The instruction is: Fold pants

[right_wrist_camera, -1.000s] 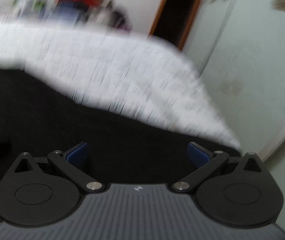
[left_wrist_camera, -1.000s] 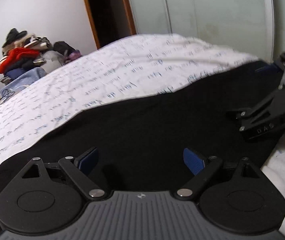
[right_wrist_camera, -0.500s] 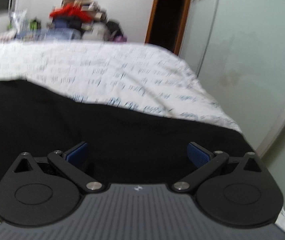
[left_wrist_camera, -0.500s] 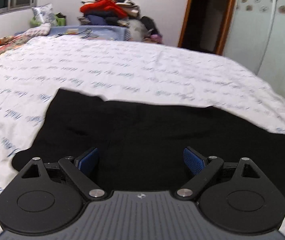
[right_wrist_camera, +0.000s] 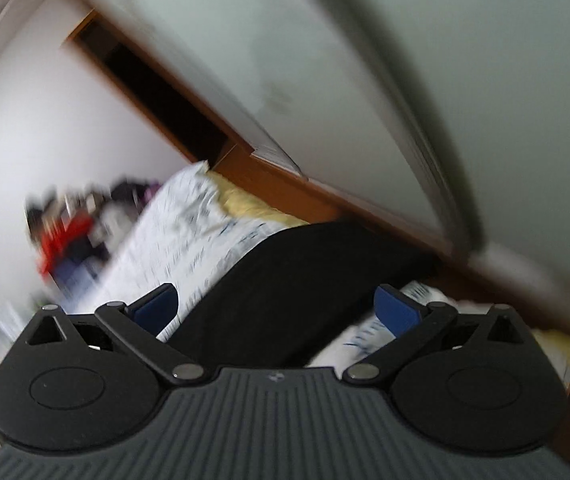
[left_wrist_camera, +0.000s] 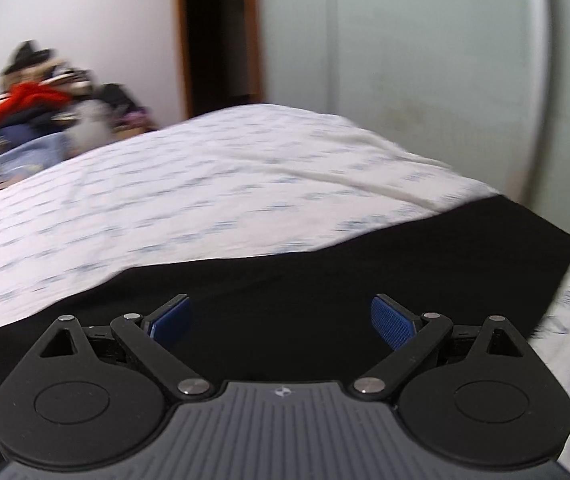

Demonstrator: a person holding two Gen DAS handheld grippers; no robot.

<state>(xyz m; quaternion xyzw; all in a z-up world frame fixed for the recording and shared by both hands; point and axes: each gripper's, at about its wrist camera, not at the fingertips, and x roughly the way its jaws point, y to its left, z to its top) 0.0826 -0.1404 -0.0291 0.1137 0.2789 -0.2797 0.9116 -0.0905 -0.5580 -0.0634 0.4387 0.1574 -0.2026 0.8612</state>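
My left gripper (left_wrist_camera: 281, 318) hangs low over the flat black fabric pants (left_wrist_camera: 325, 280), its blue-padded fingers (left_wrist_camera: 391, 322) spread wide with nothing between them. The pants lie spread on the bed with the white sheet printed in blue script (left_wrist_camera: 205, 184), and from this side the dark cloth runs as a long band from my near left away to the far right, where it ends in a squared corner close to the bed's edge by the pale wardrobe door (left_wrist_camera: 425, 60).

My right gripper (right_wrist_camera: 277, 306) is tilted hard and the view is blurred; its fingers (right_wrist_camera: 399, 308) are also parted wide and hold nothing. In that view the same black pants (right_wrist_camera: 305, 280) show as a narrowing strip straight ahead between the fingers, sheet (right_wrist_camera: 189, 220) on both sides.

I judge the long axis runs left to right across me, so the fold turns on taking one end of the band. The left fingers look right over cloth; the right ones seem nearer the end by the wardrobe, though how high they sit I cannot tell
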